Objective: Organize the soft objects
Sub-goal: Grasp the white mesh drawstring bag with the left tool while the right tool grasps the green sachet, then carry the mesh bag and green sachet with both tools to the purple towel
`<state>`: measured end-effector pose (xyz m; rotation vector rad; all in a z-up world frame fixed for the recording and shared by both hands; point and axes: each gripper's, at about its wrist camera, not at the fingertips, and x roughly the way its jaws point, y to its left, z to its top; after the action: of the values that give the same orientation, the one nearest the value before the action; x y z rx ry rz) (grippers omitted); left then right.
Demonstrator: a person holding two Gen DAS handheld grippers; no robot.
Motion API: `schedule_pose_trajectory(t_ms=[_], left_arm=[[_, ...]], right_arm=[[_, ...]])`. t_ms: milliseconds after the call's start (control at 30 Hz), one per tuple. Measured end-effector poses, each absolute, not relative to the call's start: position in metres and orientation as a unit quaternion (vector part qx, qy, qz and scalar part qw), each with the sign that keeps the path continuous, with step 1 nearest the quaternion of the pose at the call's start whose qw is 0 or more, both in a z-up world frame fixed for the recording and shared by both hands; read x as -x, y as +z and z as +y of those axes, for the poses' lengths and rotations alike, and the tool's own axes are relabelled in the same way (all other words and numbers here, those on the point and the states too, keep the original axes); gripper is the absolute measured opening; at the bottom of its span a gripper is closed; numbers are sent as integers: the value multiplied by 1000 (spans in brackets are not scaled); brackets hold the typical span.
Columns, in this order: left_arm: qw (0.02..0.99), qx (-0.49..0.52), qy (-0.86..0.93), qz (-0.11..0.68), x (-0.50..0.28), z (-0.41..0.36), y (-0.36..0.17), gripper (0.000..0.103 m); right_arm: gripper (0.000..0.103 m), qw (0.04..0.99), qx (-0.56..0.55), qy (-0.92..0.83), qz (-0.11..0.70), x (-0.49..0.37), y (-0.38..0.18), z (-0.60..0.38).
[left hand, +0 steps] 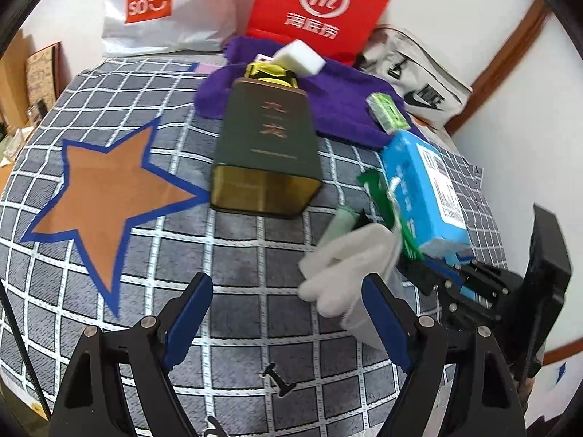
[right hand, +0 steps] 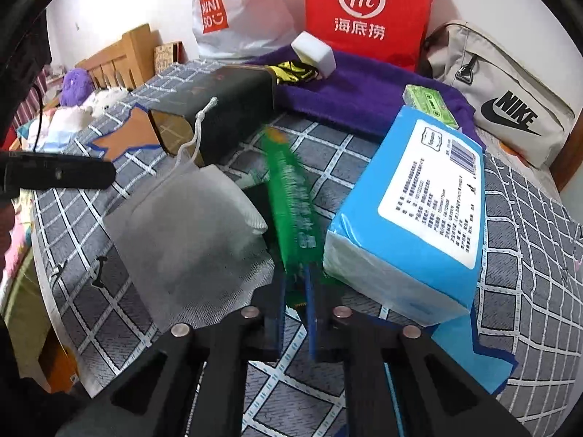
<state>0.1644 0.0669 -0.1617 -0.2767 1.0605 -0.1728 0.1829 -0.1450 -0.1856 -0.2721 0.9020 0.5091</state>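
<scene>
My right gripper (right hand: 296, 284) is shut on a green packet (right hand: 291, 196), held above the checked bedspread; it shows in the left wrist view (left hand: 386, 196) too. A white mesh drawstring pouch (right hand: 189, 233) hangs blurred just left of the packet, also in the left wrist view (left hand: 349, 255). A blue tissue pack (right hand: 411, 211) lies to the right, also (left hand: 422, 189). My left gripper (left hand: 288, 313) is open and empty over the bedspread, the pouch by its right finger. A dark tin box (left hand: 266, 153) lies on its side ahead, with a white sponge block (left hand: 298, 60) behind it.
A purple towel (left hand: 339, 109) lies at the back with a small green cassette box (left hand: 388, 113) on it. A red paper bag (left hand: 320, 3), a white Miniso bag (left hand: 156, 7) and a grey Nike bag (left hand: 419, 83) stand behind. An orange star patch (left hand: 109, 189) is at left.
</scene>
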Motion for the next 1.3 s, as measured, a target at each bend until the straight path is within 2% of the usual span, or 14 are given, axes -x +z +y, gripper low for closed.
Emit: schedule_pose_trajectory(t_ms=[367, 500, 667, 733, 767, 800, 833, 967, 1033, 1233, 1300], left_arm=[[841, 108, -122, 517, -152, 37, -172, 82], [825, 138, -134, 531, -151, 33, -186, 73], [821, 155, -134, 533, -156, 24, -195, 55], [819, 160, -133, 534, -158, 22, -197, 36], [816, 161, -135, 538, -160, 22, -199, 20], [813, 164, -138, 541, -160, 22, -200, 13], [812, 169, -137, 542, -160, 25, -201, 10], [820, 160, -116, 538, -150, 44, -195, 8], [824, 142, -89, 541, -143, 55, -191, 8], [828, 121, -29, 546, -129, 89, -190, 8], [830, 108, -9, 548, -130, 95, -194, 8]], right_arm=[[2, 866, 70, 269, 416, -141, -154, -176], [2, 864, 64, 262, 426, -130, -158, -186], [3, 858, 57, 250, 446, -122, -168, -202], [5, 856, 54, 246, 452, -124, -172, -205], [5, 855, 53, 244, 455, -126, -174, -205], [5, 855, 53, 242, 455, -127, -175, -205], [8, 855, 52, 241, 455, -129, -175, -205], [27, 857, 56, 239, 454, -140, -178, -198], [30, 857, 57, 241, 453, -145, -180, -194], [30, 854, 51, 232, 464, -166, -193, -183], [21, 852, 49, 230, 467, -170, -199, -183]])
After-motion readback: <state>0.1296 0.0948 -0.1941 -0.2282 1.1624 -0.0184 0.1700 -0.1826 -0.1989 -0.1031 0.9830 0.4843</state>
